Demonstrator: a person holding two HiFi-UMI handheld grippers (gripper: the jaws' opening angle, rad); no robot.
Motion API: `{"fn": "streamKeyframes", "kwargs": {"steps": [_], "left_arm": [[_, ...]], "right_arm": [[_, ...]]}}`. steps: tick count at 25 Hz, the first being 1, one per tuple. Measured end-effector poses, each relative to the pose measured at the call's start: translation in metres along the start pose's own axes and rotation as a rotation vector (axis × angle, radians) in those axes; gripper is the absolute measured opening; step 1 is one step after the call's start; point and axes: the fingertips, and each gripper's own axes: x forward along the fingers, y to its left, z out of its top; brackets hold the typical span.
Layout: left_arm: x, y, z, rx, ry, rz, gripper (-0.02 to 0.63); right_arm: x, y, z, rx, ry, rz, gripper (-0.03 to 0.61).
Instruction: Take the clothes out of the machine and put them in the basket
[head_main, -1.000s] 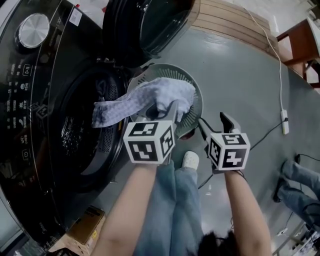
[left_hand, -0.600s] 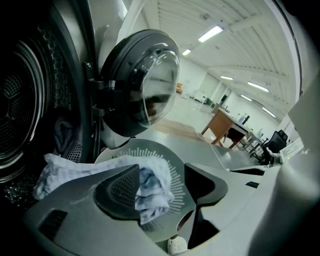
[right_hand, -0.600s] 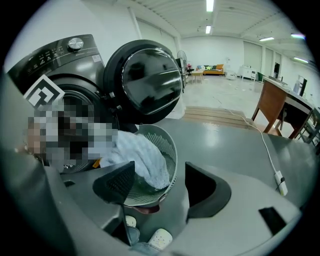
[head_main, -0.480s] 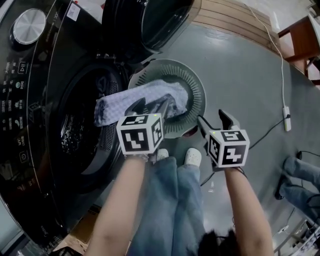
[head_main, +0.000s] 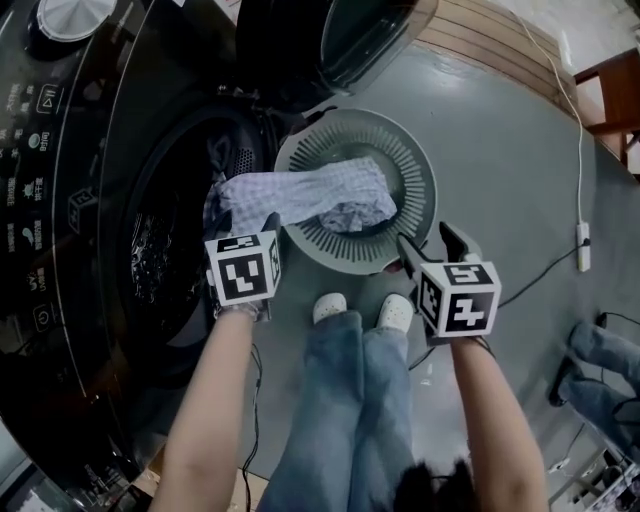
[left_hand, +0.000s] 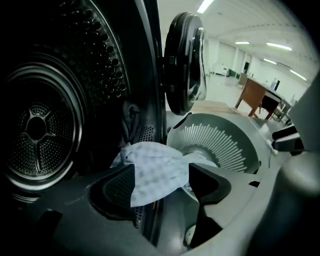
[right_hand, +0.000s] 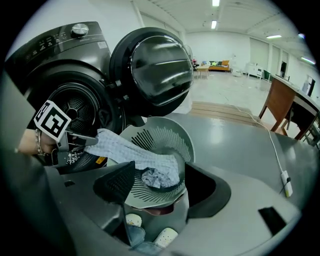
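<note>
The left forearm is stretched forward and down beside the black front-loading washing machine (head_main: 90, 180), with the left gripper (head_main: 258, 216) aimed steeply downward at the mouth of the perforated steel drum (left_hand: 37, 127). Its jaws are parted and opening; the pale checked cloth (head_main: 325, 192) is seen in the gap beyond them, but no pad is pressed on it. The right gripper (head_main: 428, 242) is held over the near rim of the round grey slotted plastic basket (head_main: 405, 150), jaws apart with nothing gripped. The cloth is draped with its bunched end in the basket's bottom and its other end over the rim toward the machine's opening, under the open round door (head_main: 345, 40). A second ago the cloth was clamped in the left gripper and held above the basket; since then it has been lowered and released, and the left gripper has been drawn back toward the machine. The right gripper has barely shifted.
</note>
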Motion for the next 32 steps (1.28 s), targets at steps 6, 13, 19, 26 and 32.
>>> {"fn": "streamKeyframes", "kwargs": {"steps": [6,13,19,26,32], "left_arm": [[0.022,0.025,-0.029,0.136,0.056,0.111,0.371],[0.047,0.048,-0.054,0.100,0.111,0.145,0.399],[0.039,0.059,-0.046,0.103,0.066,0.232,0.208],[0.020,0.017,-0.004,0.088,-0.106,0.120,0.020],[0.011,-0.047,0.035,0.100,-0.193,-0.047,0.019]], "right_arm": [[0.023,0.014,-0.014,0.000,0.026,0.017,0.300],[0.043,0.022,-0.035,-0.001,0.038,0.026,0.291],[0.050,0.021,-0.047,0.020,0.052,0.017,0.288],[0.042,0.018,-0.039,0.041,0.041,0.014,0.276],[0.036,0.004,-0.024,0.052,0.018,0.000,0.270]]}}
